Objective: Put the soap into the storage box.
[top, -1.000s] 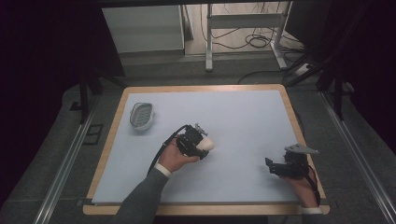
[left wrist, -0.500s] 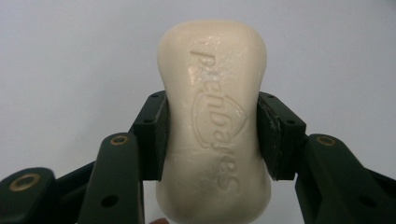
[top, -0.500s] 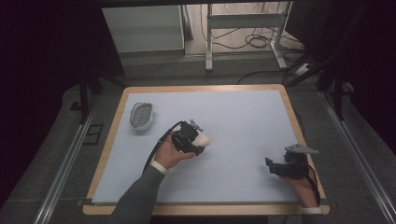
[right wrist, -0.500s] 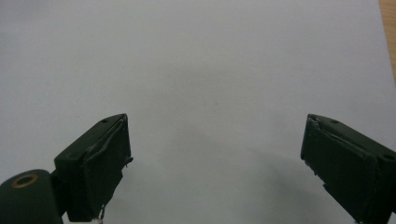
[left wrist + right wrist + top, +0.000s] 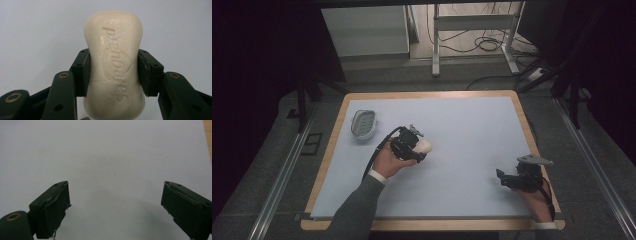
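Now left tool (image 5: 113,75) clamped on soap bar (image 5: 114,65), right tool (image 5: 115,207) wide open

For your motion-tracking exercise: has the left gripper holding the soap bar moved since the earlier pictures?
Yes. The left gripper, shut on the soap bar, has drifted slightly left, toward the soap dish, which has kept its place on the table.

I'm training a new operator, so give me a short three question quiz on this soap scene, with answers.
1. True or false: the left gripper is shut on the soap.
2. Are the right gripper jaws open or shut?
3. Where is the soap dish: A, the table's far left; B, beside the right gripper; C, on the floor?

Key: 1 true. 2 open, nothing between them. 3 A.
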